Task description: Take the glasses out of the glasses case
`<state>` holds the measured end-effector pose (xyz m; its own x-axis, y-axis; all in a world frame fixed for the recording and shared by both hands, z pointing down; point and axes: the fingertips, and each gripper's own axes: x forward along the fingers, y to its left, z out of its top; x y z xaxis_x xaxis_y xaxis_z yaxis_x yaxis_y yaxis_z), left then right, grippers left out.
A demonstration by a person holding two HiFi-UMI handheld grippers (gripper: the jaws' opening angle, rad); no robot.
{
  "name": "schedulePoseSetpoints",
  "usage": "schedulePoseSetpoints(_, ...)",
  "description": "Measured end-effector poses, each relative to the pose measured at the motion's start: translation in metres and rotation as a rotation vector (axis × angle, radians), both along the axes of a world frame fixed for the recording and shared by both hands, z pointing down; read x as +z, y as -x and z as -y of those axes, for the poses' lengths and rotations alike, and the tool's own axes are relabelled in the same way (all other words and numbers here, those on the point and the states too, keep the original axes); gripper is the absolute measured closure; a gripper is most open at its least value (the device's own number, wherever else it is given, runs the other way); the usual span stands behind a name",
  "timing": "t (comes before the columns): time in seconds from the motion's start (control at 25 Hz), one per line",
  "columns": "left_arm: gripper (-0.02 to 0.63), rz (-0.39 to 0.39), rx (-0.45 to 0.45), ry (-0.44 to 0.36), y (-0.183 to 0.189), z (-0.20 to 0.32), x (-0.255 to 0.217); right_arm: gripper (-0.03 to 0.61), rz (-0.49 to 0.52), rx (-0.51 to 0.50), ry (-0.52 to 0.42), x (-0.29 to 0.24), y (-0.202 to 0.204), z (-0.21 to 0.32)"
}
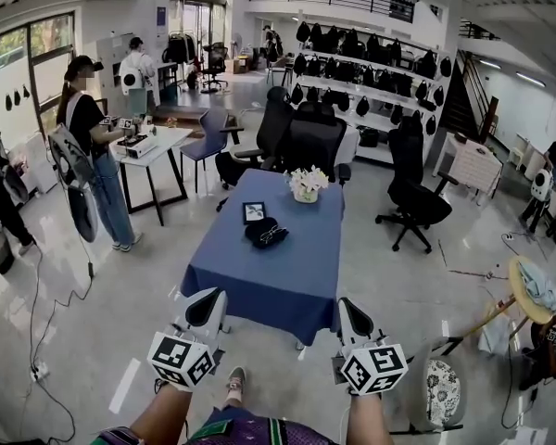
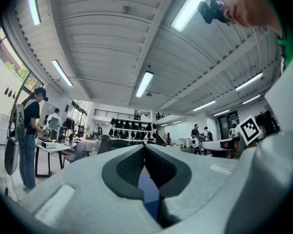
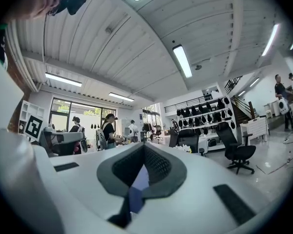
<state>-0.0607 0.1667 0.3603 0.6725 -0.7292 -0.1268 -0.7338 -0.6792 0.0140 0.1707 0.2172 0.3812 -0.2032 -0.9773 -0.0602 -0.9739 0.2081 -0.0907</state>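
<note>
Grippers first: you held the left gripper (image 1: 206, 297) and the right gripper (image 1: 351, 307) side by side on the near side of the table (image 1: 287, 281), well short of its front edge and pointing roughly level toward it. Each had its jaws pressed together with nothing between the pads; only a sliver of the blue tabletop showed through the gap lower down. That fits a carrying posture, I'd judge: with nothing to grasp yet, closed jaws kept the tools compact while you stood back from the table.

The glasses case (image 1: 264, 234) lay near the middle of the table, a dark rounded shape. The glasses (image 1: 274, 234) seemed to rest in or on it as a thin pale outline, too small to say whether the lid was up. A small picture frame (image 1: 254, 212) stood just beyond the case, and a pot of flowers (image 1: 307, 184) sat toward the table's far end, clear of the working spot.

Nothing of the task looked started. You would have needed to close in on the table and open at least one gripper, likely steadying the case with one while the other lifted the glasses by the frame, not the lenses
</note>
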Motion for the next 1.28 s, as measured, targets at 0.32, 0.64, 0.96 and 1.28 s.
schedulePoseSetpoints(0.32, 0.598, -0.014, -0.035, 0.028, 0.021, 0.019, 0.008, 0.577, 0.002, -0.044, 0.023, -0.001, 0.017, 0.026)
schedulePoseSetpoints(0.64, 0.597, -0.005, -0.05, 0.016, 0.037, 0.06, 0.001, 0.577, -0.012, -0.047, 0.033, -0.008, 0.027, 0.072)
schedulePoseSetpoints(0.96, 0.597, 0.002, -0.043, 0.04, 0.045, 0.1, 0.004, 0.577, -0.001, -0.034, 0.041, -0.011, 0.026, 0.114)
schedulePoseSetpoints(1.28, 0.597, -0.005, -0.022, 0.07, 0.05, 0.157, 0.01, 0.577, 0.007, -0.045, 0.084, -0.003, 0.038, 0.172)
